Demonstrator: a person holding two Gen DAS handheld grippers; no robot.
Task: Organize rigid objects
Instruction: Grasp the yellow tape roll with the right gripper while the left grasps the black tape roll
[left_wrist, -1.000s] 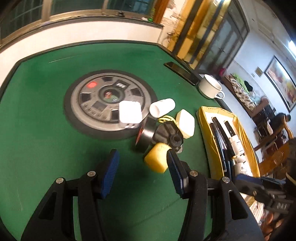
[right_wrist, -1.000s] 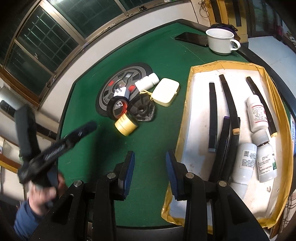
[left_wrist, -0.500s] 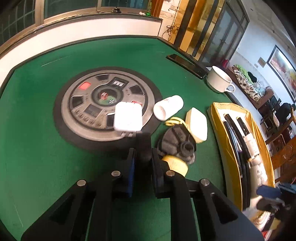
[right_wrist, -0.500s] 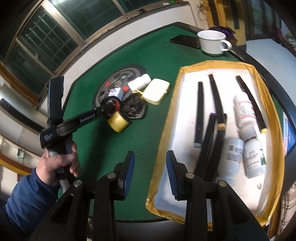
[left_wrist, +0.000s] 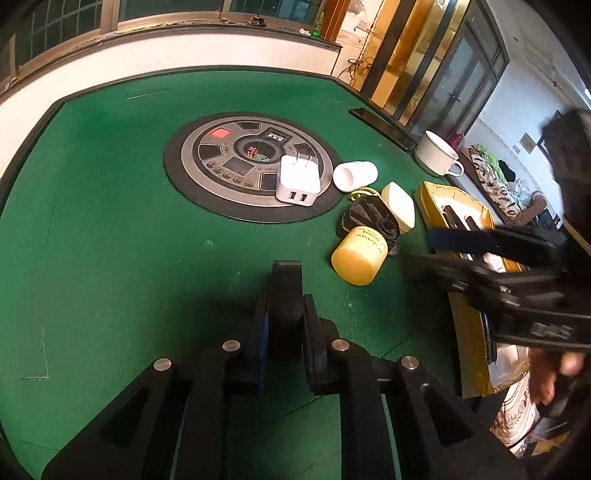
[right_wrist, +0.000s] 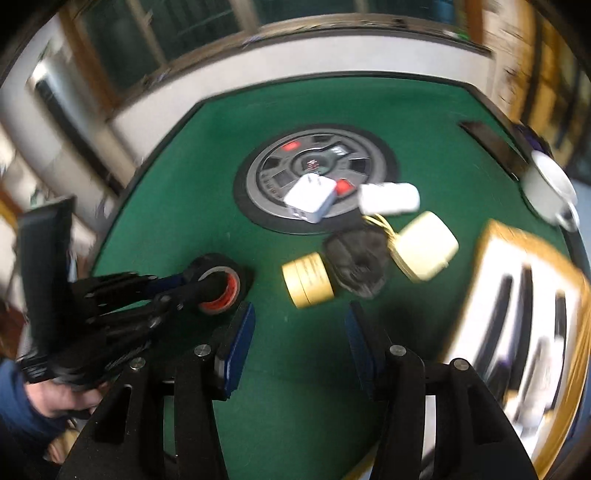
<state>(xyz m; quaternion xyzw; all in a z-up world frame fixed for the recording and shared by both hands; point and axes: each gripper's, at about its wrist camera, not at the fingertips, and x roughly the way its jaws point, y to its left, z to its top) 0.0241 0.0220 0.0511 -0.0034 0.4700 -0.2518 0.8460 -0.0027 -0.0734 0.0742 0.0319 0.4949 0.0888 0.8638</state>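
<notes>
Currently the left gripper (left_wrist: 284, 314) has its jaws narrowed onto a black tape roll (right_wrist: 218, 282), clear of the loose pile on the green desk (left_wrist: 110, 221). The right gripper (right_wrist: 295, 332) hovers with jaws opening, empty, a yellow tape roll (right_wrist: 308, 280) just ahead. Next, probably: carry the black roll to the yellow-rimmed tray (right_wrist: 491, 236).

One black tape roll (left_wrist: 286, 295) between the left pads, one yellow jar (left_wrist: 358, 254), one white charger (left_wrist: 298, 180), one white bottle (left_wrist: 354, 176), one cream case (left_wrist: 399, 205), one mug (left_wrist: 436, 154) farther ahead

You see a flat green felt table (left_wrist: 110, 221), a round yellow plastic jar (left_wrist: 356, 260), a square white plug charger (left_wrist: 298, 181), and a black tape roll (right_wrist: 218, 280) with an orange-red inside.
</notes>
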